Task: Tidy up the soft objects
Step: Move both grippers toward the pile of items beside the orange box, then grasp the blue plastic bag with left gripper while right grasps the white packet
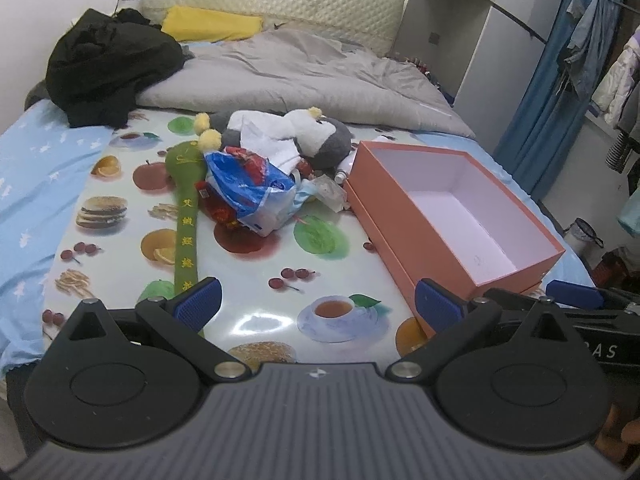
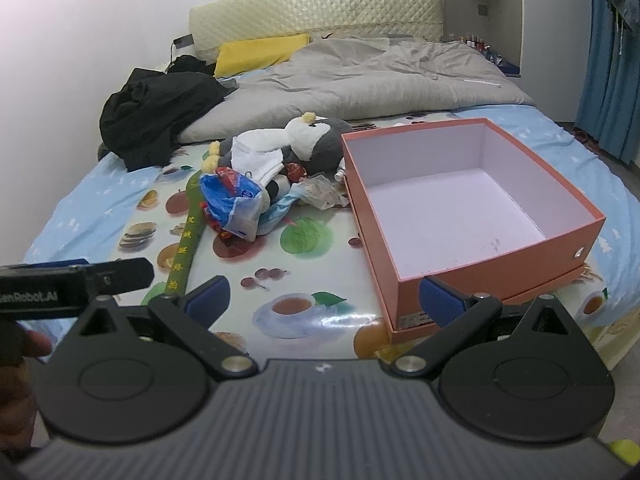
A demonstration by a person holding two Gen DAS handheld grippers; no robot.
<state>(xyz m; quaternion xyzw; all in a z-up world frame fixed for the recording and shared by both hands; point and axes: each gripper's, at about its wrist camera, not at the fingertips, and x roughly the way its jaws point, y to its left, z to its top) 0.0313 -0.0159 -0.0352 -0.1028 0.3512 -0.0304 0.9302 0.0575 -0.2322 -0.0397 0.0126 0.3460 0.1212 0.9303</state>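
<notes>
Nothing is sorted yet: the orange cardboard box (image 2: 460, 208) sits empty, the grey-and-white plush toy (image 2: 316, 140) and crumpled blue plastic bag (image 2: 232, 204) heaped left of it; both left gripper (image 1: 316, 306) and right gripper (image 2: 324, 300) gape wide, holding nothing.

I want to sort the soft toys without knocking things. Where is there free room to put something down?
Free: the inside of the orange box, and the printed cloth between the green plush stick and the box. Crowded: the pile around the blue bag and grey plush toy.
</notes>
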